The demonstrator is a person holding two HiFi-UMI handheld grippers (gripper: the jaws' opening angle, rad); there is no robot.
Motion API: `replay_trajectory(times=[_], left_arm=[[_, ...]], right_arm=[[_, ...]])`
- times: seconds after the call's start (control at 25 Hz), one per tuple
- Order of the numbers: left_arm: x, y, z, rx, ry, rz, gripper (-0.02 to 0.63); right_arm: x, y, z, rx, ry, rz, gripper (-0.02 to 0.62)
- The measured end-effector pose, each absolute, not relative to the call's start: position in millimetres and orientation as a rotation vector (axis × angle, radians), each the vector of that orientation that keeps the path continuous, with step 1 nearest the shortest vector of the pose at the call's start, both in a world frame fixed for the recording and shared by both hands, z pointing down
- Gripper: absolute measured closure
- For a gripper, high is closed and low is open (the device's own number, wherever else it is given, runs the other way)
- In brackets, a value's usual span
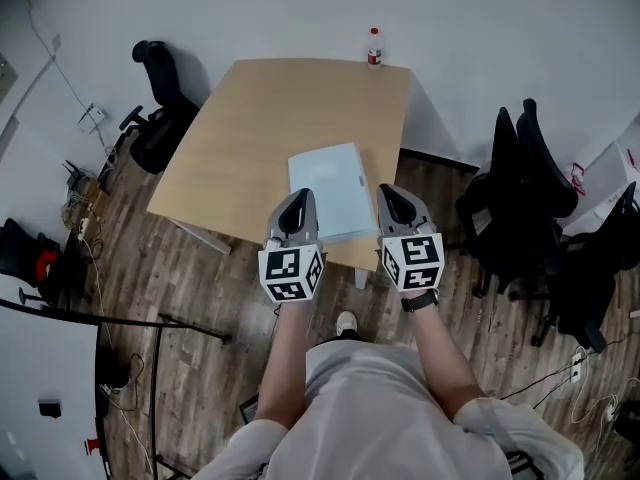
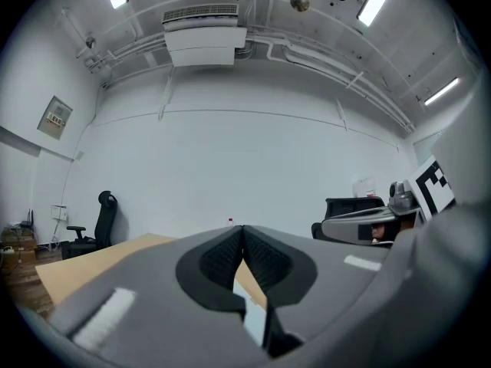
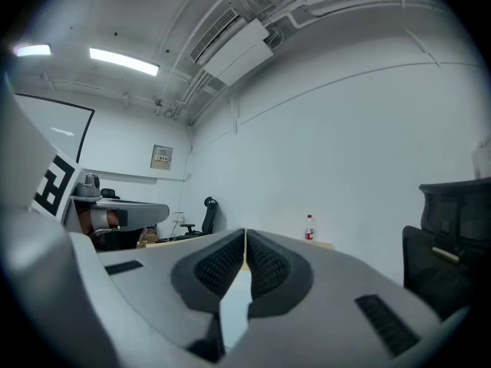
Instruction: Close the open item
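A pale blue-white flat item (image 1: 330, 190), like a folder or laptop, lies on the near part of the tan table (image 1: 250, 138); I cannot tell whether it is open. My left gripper (image 1: 297, 206) hovers over its near left corner, jaws shut and empty. My right gripper (image 1: 393, 200) hangs at its near right edge, also shut on nothing. In the left gripper view the left gripper (image 2: 243, 228) has its pads meeting at the tips, and the right gripper (image 3: 245, 234) looks the same in its own view. A sliver of the pale item (image 3: 234, 297) shows below the jaws.
A small bottle with a red cap (image 1: 374, 49) stands at the table's far edge. Black office chairs stand at the far left (image 1: 160, 108) and the right (image 1: 525, 198). Cables and gear lie on the wooden floor at left (image 1: 85, 218).
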State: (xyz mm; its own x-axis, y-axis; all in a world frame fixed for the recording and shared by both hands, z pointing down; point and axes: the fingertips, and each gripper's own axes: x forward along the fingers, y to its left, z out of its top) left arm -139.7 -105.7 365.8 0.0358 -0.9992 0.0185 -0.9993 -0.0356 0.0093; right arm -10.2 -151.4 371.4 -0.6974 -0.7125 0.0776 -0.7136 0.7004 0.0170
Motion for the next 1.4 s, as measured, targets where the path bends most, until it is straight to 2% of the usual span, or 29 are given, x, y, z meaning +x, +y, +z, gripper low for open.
replay_trajectory(times=[0.48, 1.4], left_arm=[[-186, -176, 409, 2.293, -2.027, 0.073, 0.597], [-184, -304, 520, 2.315, -1.750, 0.455, 0.597]], right_arm=[[-66, -214, 415, 1.221, -2.731, 0.088, 0.580], [-71, -276, 534, 1.060, -2.558, 0.298, 0.580]])
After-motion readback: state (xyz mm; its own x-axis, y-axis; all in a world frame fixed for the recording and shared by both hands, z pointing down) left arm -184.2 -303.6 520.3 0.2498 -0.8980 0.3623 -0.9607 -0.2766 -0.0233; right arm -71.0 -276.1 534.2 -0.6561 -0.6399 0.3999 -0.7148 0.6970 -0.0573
